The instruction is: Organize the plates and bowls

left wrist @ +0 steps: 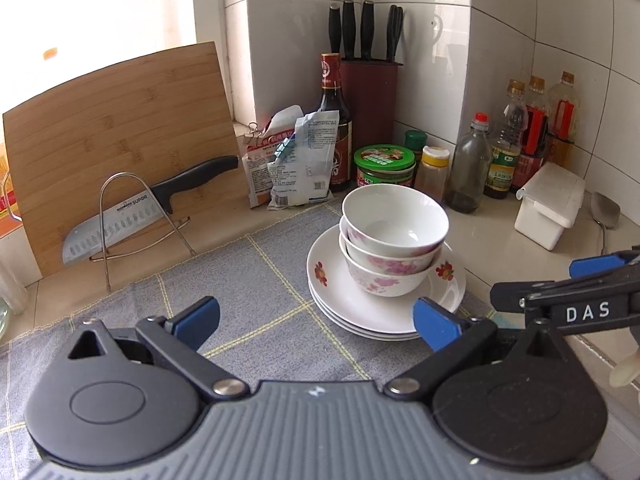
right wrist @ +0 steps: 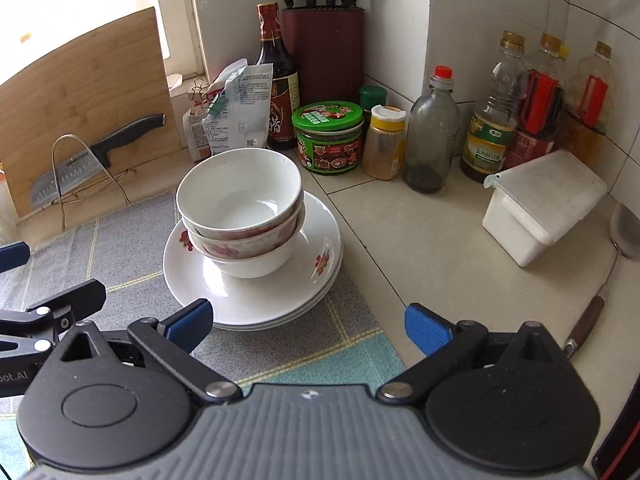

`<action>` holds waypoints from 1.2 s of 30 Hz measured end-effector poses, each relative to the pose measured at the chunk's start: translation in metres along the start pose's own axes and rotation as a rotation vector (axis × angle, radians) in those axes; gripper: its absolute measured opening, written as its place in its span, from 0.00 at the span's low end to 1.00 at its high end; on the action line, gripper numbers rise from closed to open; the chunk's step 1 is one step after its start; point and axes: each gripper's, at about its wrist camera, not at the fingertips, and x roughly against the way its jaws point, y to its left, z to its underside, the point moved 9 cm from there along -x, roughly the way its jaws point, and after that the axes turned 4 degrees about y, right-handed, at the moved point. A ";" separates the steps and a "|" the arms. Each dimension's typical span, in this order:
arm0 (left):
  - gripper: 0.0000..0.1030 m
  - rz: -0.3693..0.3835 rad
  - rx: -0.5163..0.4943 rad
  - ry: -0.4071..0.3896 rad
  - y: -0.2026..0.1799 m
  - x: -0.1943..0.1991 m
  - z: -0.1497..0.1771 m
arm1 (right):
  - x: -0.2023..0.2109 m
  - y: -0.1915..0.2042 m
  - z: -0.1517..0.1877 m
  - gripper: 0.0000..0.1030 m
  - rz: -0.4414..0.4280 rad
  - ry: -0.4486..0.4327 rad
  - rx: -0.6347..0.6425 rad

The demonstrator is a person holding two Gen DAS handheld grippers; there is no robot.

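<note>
Three white bowls with pink flowers (left wrist: 394,236) (right wrist: 240,212) are nested and stand on a stack of white plates (left wrist: 344,304) (right wrist: 276,300) on a grey checked cloth (left wrist: 248,288) (right wrist: 120,256). My left gripper (left wrist: 316,320) is open and empty, just in front of the plates, its right pad near their rim. My right gripper (right wrist: 308,324) is open and empty, in front of the plates' right side. The right gripper also shows at the right edge of the left wrist view (left wrist: 568,296); the left gripper's fingers (right wrist: 52,304) show at the left of the right wrist view.
Behind the stack stand a soy sauce bottle (left wrist: 332,120), jars (left wrist: 384,164), oil bottles (right wrist: 492,128), a knife block (left wrist: 370,92) and food packets (left wrist: 292,160). A cutting board (left wrist: 112,136) and cleaver (left wrist: 120,220) lean at left. A white lidded box (right wrist: 540,204) and spatula (right wrist: 624,232) lie right.
</note>
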 end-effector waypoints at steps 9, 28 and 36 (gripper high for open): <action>0.99 0.001 0.022 -0.026 0.003 0.030 0.004 | 0.039 0.013 0.007 1.00 0.023 -0.070 -0.005; 0.99 -0.015 0.031 -0.013 0.005 0.037 0.008 | 0.049 0.014 0.012 1.00 0.030 -0.087 -0.010; 0.99 -0.013 0.033 -0.010 0.006 0.037 0.006 | 0.050 0.016 0.011 1.00 0.036 -0.088 -0.004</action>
